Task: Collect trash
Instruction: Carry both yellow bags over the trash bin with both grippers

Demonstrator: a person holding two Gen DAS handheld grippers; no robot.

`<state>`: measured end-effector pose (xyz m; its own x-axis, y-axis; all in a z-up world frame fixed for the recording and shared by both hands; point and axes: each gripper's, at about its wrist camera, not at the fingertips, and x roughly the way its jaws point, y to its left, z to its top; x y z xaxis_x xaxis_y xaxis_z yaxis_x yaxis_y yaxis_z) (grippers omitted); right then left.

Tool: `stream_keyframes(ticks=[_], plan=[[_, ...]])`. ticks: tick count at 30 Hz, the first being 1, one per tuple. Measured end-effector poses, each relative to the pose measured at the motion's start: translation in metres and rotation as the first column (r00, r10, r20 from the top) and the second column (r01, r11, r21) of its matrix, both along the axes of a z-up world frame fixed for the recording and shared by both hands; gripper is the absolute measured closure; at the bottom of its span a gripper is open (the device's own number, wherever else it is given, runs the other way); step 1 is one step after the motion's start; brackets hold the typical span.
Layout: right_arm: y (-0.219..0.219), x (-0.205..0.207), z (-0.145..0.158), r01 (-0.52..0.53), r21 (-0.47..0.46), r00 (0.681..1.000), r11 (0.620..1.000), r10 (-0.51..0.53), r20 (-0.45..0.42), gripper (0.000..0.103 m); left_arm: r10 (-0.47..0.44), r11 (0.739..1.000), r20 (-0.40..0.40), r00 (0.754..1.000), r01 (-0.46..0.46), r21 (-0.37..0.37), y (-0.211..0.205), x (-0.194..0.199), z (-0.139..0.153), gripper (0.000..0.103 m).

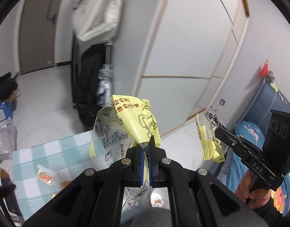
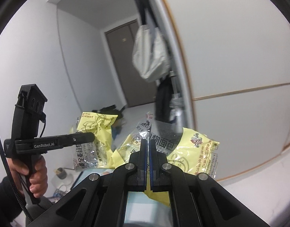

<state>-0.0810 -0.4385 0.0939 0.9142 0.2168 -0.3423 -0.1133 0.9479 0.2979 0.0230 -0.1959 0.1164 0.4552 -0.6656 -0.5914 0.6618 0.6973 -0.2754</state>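
So both grippers are busy here: the left gripper [image 1: 146, 147] has its blue pads squeezed down on a pinch of clear film at the edge of a crinkly yellow wrapper [image 1: 126, 126], and the right gripper [image 2: 148, 147] is doing the exact same thing with a second yellow bread wrapper [image 2: 192, 151], jaws nearly touching with just the plastic between them. Grabbing a thin fold like that makes sense to me, since an empty bag has nothing solid to hold, so you nip an edge and let the rest hang or stick up. Both wrappers are lifted up in the air, not lying on anything, each one carried out in front of its own gripper, and the two are held near each other but apart, which I'd guess is so they don't tangle while being hauled to wherever the trash goes. No bin shows in either view, so can't say where that is. Below the left one there's a bed with a pale blue checked sheet [image 1: 56, 160] and a small red-and-white packet [image 1: 45, 177] lying on it, probably more trash to fetch. Further out: a white wardrobe [image 1: 182, 56], a light grey bag [image 2: 150, 56] hanging by it, and the brown door [image 2: 122, 66] at the back.
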Motion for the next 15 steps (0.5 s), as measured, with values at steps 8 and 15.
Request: stream_keyframes(ticks=[8, 15], plan=[[-0.064, -0.04, -0.037, 0.144, 0.001, 0.988, 0.99, -0.144, -0.058, 0.102, -0.135, 0.988, -0.04, 0.99, 0.137, 0.072, -0.084, -0.017, -0.021, 0.103], [-0.113, -0.069, -0.092, 0.245, 0.001, 0.956, 0.97, -0.241, -0.168, 0.102, -0.243, 0.95, -0.121, 0.962, 0.262, 0.17, -0.147, -0.035, -0.061, 0.103]])
